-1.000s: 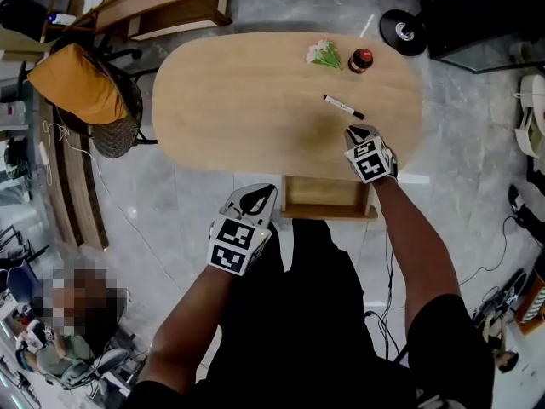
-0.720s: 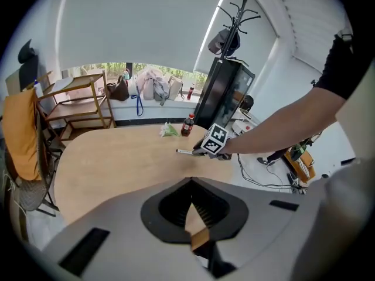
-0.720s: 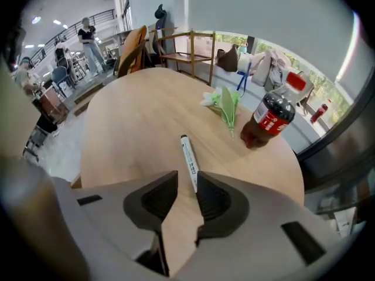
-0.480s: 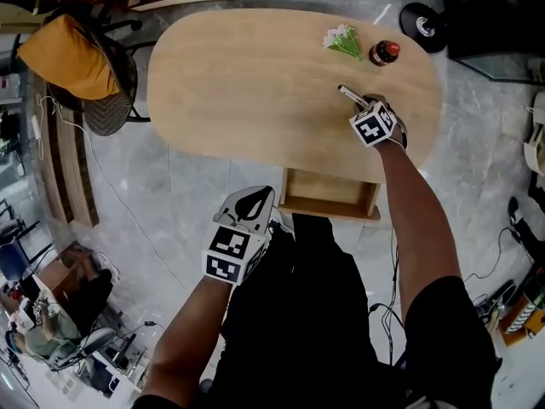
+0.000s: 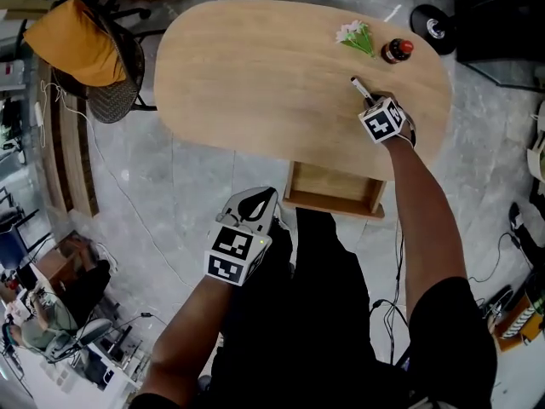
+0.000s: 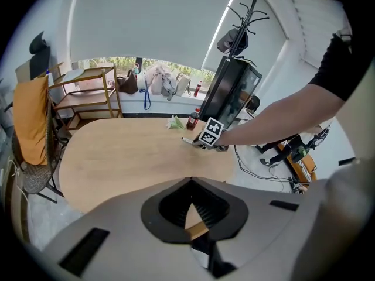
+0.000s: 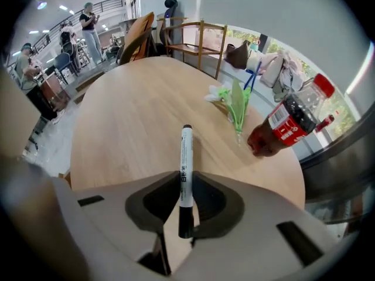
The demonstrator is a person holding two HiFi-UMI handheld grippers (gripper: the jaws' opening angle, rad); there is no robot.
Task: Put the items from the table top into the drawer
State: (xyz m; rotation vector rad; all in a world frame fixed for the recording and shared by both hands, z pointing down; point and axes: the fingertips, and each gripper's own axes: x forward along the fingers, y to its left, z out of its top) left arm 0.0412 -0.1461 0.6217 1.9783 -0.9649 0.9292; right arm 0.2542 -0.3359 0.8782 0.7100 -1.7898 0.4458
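Grey stone-look floor (image 5: pixel 187 203), with 1 oval wooden table (image 5: pixel 255 75) seen from above, its long side facing the person. 1 drawer (image 5: pixel 328 186), light wood, stands pulled out from under the table's near edge, between the person's 2 arms; nothing shows inside the part in view. On the table top, 3 items, all at the far right end: 1 marker (image 7: pixel 186 157), white barrel with black cap; 1 small bottle (image 5: pixel 397 51) of dark drink with red cap and red label, upright; 1 small bunch of green and white flowers (image 5: pixel 356 35), lying just beside the bottle on its left. Right gripper (image 7: pixel 186 183): reaches over the table's right end, jaws clenched on the marker near its capped end, the barrel running straight out ahead toward the bottle and flowers; whether the marker rests on the wood or is raised off it cannot be told. Left gripper (image 6: pixel 190 183): held low in front of the person's body, off the table and left of the drawer, jaws closed tip to tip with nothing between them. To the table's far left, 1 chair draped in an orange cloth (image 5: pixel 72 41), and a thin cable (image 5: pixel 111 177) trailing over the floor beside it.
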